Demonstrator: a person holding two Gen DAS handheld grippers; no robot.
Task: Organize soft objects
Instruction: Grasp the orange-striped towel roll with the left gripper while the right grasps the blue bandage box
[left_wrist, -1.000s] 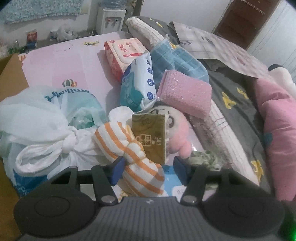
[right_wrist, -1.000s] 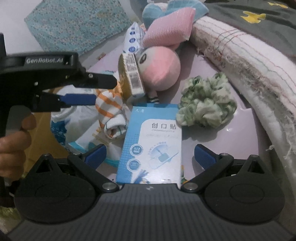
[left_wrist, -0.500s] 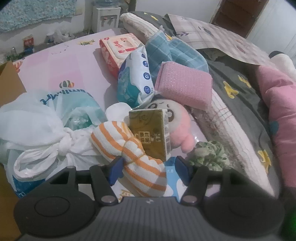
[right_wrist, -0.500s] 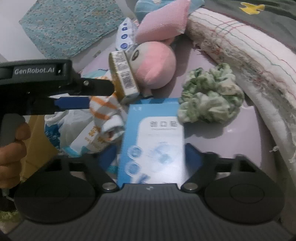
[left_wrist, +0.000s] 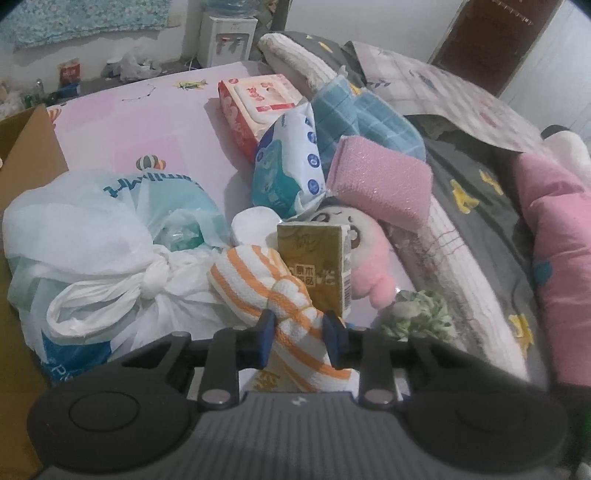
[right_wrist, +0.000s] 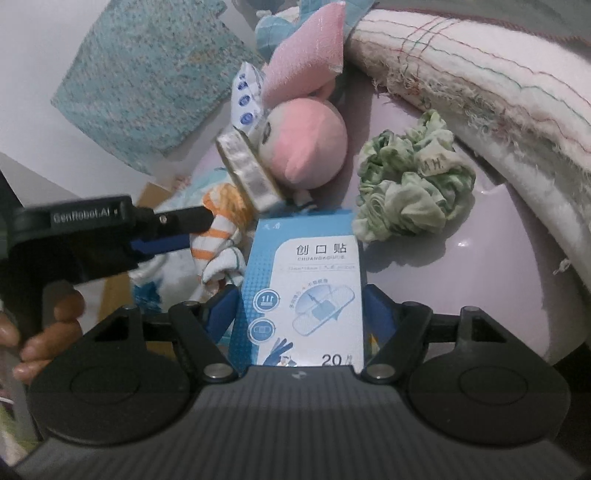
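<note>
Water dispenser (left_wrist: 228, 38): white, standing on the floor past the far edge of the bed.
Cardboard box (left_wrist: 26, 147): brown, at the bed's left edge (only one flap shows).
Door (left_wrist: 491, 40): dark brown, beyond the far right corner.
Teal cloth (right_wrist: 147, 77): speckled, hanging on the white wall.
Floor clutter (left_wrist: 70, 74): red carton and bags, too small to identify.

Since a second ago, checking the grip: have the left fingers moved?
Yes: left fingers closed inward onto the striped sock, beside the unmoved gold box.
</note>
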